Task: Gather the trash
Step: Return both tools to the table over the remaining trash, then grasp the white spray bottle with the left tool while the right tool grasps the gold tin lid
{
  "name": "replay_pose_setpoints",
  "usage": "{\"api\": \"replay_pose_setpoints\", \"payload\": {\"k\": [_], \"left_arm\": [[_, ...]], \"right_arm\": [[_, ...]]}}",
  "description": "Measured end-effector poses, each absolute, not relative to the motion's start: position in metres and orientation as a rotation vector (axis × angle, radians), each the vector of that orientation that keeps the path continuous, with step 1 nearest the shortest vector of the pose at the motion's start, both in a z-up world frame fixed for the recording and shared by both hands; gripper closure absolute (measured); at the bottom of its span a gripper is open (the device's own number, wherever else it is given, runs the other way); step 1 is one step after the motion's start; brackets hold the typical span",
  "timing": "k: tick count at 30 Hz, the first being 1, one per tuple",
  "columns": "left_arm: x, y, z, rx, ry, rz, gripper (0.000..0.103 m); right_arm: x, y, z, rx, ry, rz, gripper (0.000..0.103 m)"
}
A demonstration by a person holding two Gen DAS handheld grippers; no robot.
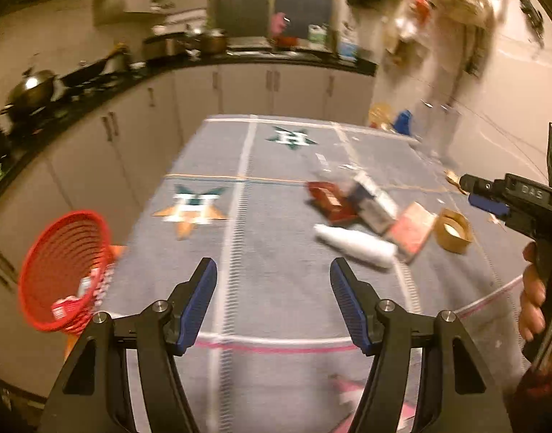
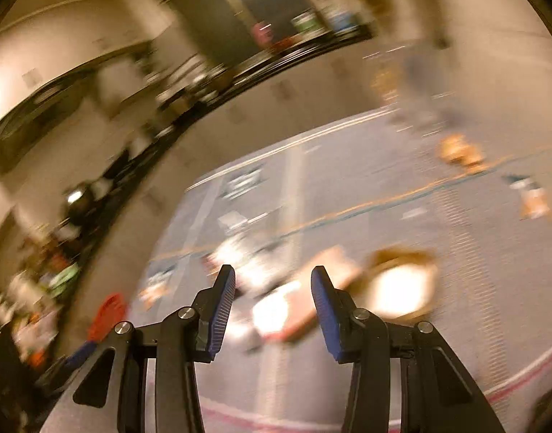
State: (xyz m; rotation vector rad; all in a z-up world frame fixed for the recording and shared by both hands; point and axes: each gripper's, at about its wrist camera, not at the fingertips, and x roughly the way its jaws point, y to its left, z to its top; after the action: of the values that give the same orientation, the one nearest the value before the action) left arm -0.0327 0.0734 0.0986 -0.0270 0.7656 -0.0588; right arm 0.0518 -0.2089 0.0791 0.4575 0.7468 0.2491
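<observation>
Trash lies in a cluster on the grey patterned tablecloth (image 1: 276, 252): a white bottle (image 1: 355, 247) on its side, a dark red box (image 1: 330, 202), a white and grey carton (image 1: 373, 198), a pink flat pack (image 1: 413, 231) and a brown tape roll (image 1: 452, 229). A red basket (image 1: 64, 270) at the table's left edge holds a red and white wrapper. My left gripper (image 1: 274, 278) is open and empty over the cloth, short of the cluster. My right gripper (image 2: 274, 290) is open and empty above the blurred trash; it also shows in the left wrist view (image 1: 487, 198).
A kitchen counter (image 1: 95, 79) with pots and a wok runs behind and left of the table. White cabinets (image 1: 276, 90) stand beyond the far edge. A pink and white scrap (image 1: 348, 389) lies near the front edge. The right wrist view is heavily motion-blurred.
</observation>
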Motion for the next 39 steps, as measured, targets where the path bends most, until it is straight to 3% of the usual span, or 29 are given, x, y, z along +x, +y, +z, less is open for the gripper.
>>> {"api": "replay_pose_setpoints", "payload": {"k": [8, 15, 20, 23, 24, 33, 39], "left_arm": [[0.034, 0.056, 0.073, -0.264, 0.957, -0.084, 0.039], [0.07, 0.03, 0.038, -0.424, 1.078, -0.044, 0.039], [0.075, -0.002, 0.03, -0.375, 1.089, -0.004, 0.04], [0.078, -0.015, 0.027, -0.312, 1.072, 0.037, 0.053], [0.079, -0.017, 0.026, -0.292, 1.071, 0.05, 0.065], [0.07, -0.012, 0.027, -0.142, 1.021, -0.039, 0.065], [0.075, 0.012, 0.015, -0.122, 1.063, -0.058, 0.064]], "right_arm": [[0.071, -0.283, 0.034, 0.543, 0.815, 0.039, 0.056], [0.063, -0.29, 0.041, 0.605, 0.787, 0.052, 0.056], [0.06, -0.296, 0.037, 0.641, 0.794, 0.071, 0.055], [0.06, -0.299, 0.035, 0.663, 0.794, 0.074, 0.056], [0.059, -0.3, 0.035, 0.664, 0.795, 0.07, 0.056], [0.07, -0.294, 0.022, 0.619, 0.861, 0.062, 0.056], [0.076, -0.274, 0.015, 0.498, 0.91, 0.052, 0.062]]}}
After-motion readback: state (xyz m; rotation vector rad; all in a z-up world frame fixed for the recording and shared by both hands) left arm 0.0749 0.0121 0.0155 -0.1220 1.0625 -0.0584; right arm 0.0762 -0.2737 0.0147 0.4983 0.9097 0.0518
